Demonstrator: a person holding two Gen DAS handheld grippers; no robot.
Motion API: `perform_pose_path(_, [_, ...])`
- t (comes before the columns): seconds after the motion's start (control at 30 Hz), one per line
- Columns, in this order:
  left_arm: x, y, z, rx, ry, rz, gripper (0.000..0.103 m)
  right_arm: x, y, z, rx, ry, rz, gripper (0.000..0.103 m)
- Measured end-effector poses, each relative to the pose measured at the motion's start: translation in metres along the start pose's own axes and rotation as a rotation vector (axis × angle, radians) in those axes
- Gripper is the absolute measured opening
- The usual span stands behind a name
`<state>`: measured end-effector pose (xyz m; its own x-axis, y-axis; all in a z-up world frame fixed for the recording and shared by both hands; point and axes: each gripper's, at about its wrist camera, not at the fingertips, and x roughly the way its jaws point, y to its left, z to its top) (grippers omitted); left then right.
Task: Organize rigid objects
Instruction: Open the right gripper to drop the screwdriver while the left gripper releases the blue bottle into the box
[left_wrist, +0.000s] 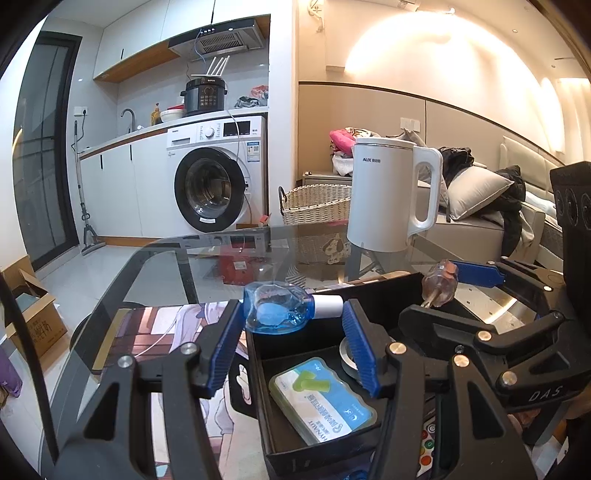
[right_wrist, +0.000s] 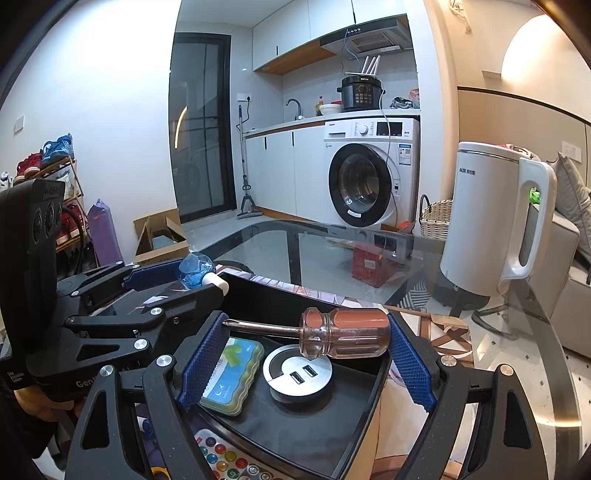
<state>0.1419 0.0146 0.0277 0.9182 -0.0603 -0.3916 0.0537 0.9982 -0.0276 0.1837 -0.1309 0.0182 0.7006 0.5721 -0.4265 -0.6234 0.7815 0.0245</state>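
Left gripper (left_wrist: 291, 325) clamped on blue bottle (left_wrist: 277, 312), white cap pointing right, held above black tray (left_wrist: 258, 354), near its far left corner. Right gripper (right_wrist: 306, 332) clamped end-to-end on screwdriver (right_wrist: 343, 332), tip left, above same tray. In tray: green-rimmed case (right_wrist: 234, 376) left, round USB hub (right_wrist: 299, 373) right. White kettle (left_wrist: 391, 195) far right on glass table (left_wrist: 155, 273).

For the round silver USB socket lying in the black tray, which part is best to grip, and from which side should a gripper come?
Grip the round silver USB socket across its outer rim, coming from above. It lies flat in the black tray with its ports facing up, so only the curved edge offers two opposite faces. The foam earplug box sits close on one side.
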Motion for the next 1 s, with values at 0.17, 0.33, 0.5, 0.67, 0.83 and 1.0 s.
perform_pose_path(0.17, [0.001, 0.0, 0.001, 0.004, 0.002, -0.006, 0.055, 0.006, -0.002, -0.001, 0.003, 0.01, -0.002, 0.086])
perform_pose_path(0.33, [0.003, 0.0, 0.001, 0.006, 0.01, -0.011, 0.055, 0.01, -0.003, 0.001, -0.014, 0.018, -0.005, 0.086])
perform_pose_path(0.5, [0.006, -0.001, 0.001, 0.011, 0.023, -0.015, 0.055, 0.016, -0.005, 0.002, -0.017, 0.039, -0.002, 0.086])
perform_pose_path(0.67, [0.01, 0.002, 0.001, -0.002, 0.04, -0.014, 0.055, 0.022, -0.006, 0.0, -0.019, 0.07, 0.016, 0.086])
perform_pose_path(0.83, [0.013, 0.005, 0.001, -0.01, 0.05, -0.011, 0.055, 0.026, -0.003, -0.001, -0.039, 0.089, 0.032, 0.086])
perform_pose_path(1.0, [0.013, 0.003, 0.001, -0.004, 0.051, -0.009, 0.055, 0.028, -0.002, -0.002, -0.063, 0.099, 0.037, 0.086])
